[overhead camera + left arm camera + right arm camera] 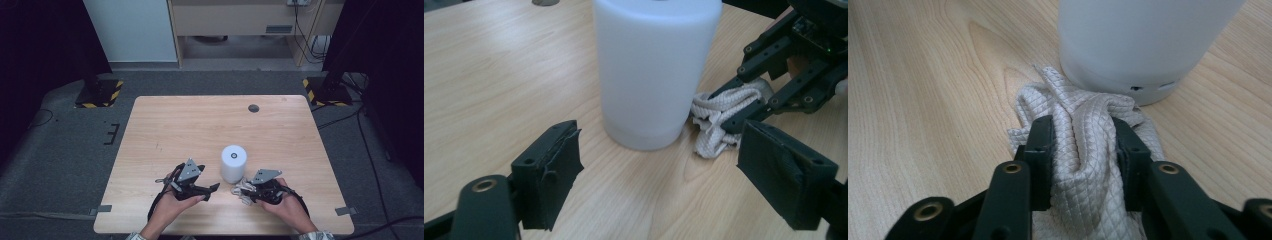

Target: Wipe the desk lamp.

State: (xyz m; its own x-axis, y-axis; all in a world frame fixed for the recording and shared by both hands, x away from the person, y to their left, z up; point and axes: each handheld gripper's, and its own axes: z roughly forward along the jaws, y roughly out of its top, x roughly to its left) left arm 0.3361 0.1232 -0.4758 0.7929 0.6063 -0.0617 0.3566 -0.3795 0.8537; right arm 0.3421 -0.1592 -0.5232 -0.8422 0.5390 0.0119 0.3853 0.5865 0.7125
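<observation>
A white cylindrical device [233, 163] stands upright on the near half of the wooden table [200, 125], slightly right of centre. The right gripper [1083, 150] pinches a bunched white quilted cloth [1083, 130] between its jaws, just near and right of the cylinder, the cloth touching its base. The left gripper [659, 165] rests to the cylinder's left, jaws spread wide and holding nothing.
</observation>
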